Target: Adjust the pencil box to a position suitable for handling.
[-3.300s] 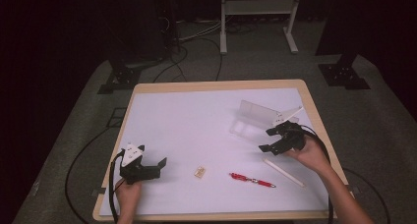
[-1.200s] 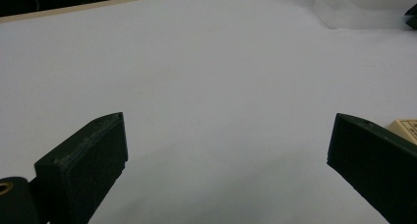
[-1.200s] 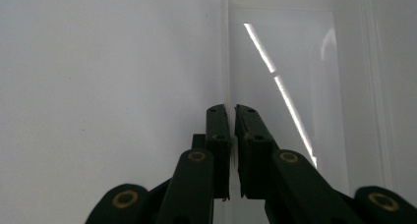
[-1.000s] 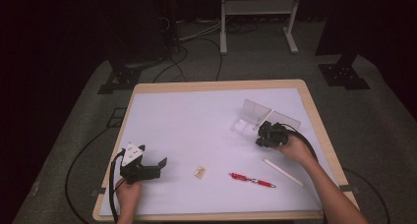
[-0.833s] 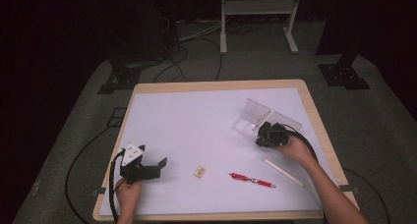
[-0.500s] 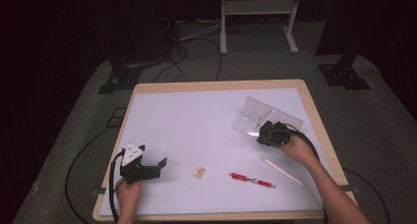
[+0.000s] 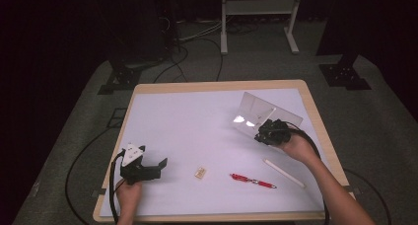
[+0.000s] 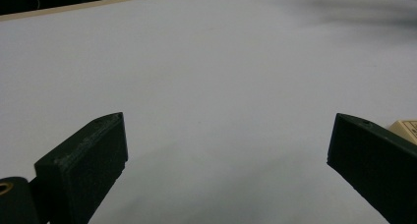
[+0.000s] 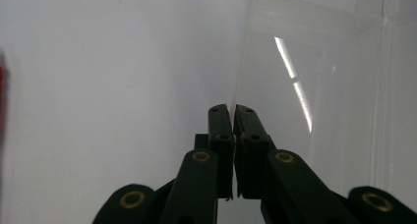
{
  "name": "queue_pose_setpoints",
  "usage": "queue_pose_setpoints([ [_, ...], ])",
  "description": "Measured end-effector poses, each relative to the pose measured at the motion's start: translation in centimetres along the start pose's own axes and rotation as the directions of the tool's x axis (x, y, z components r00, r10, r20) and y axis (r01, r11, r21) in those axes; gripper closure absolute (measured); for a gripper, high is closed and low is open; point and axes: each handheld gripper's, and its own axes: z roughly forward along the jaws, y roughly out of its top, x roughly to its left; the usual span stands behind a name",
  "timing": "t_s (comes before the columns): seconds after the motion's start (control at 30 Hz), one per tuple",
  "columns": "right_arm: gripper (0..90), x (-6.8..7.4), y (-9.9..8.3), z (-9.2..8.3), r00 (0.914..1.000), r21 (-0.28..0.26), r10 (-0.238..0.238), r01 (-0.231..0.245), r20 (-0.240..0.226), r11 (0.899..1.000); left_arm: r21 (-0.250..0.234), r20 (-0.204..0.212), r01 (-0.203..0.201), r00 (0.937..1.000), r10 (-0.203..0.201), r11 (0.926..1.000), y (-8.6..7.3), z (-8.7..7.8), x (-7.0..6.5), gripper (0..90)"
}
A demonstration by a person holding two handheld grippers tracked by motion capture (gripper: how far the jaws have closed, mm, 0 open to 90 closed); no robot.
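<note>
A clear plastic case (image 7: 292,117) lies on the right side of the white table top (image 7: 197,121). Its thin clear lid (image 7: 251,110) stands tilted up. My right gripper (image 7: 262,134) is shut on the lid's near edge. In the right gripper view the jaws (image 9: 232,108) are pressed together on the edge of the transparent lid (image 9: 305,81). My left gripper (image 7: 162,164) rests at the table's front left, open, pointing right. The left gripper view has its jaws (image 8: 226,130) wide apart over bare white surface.
A small tan eraser (image 7: 200,172) lies right of the left gripper, and its corner peeks past the right jaw (image 8: 405,129). A red pen (image 7: 252,180) and a white stick (image 7: 285,173) lie near the front right. Stands and cables sit on the floor beyond the table.
The right gripper moved from the case's right side to the lid's near edge, closed on it, and has lifted it, so the lid now stands steeper. The left gripper stayed put.
</note>
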Motion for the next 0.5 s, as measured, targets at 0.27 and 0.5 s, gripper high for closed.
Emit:
queue_pose_setpoints([
  [0.27,86.6,1.3,1.9,-0.9,0.9978,-0.024,-0.06,0.059,-0.028,0.998,-0.001,0.003,-0.001,1.0,0.001,1.0,0.0,0.0,0.0,1.3],
  [0.5,86.6,2.4,3.2,-0.8,0.9931,-0.034,-0.103,0.101,-0.056,0.994,-0.003,0.003,0.004,1.0,-0.004,1.0,0.0,0.0,0.0,1.3],
])
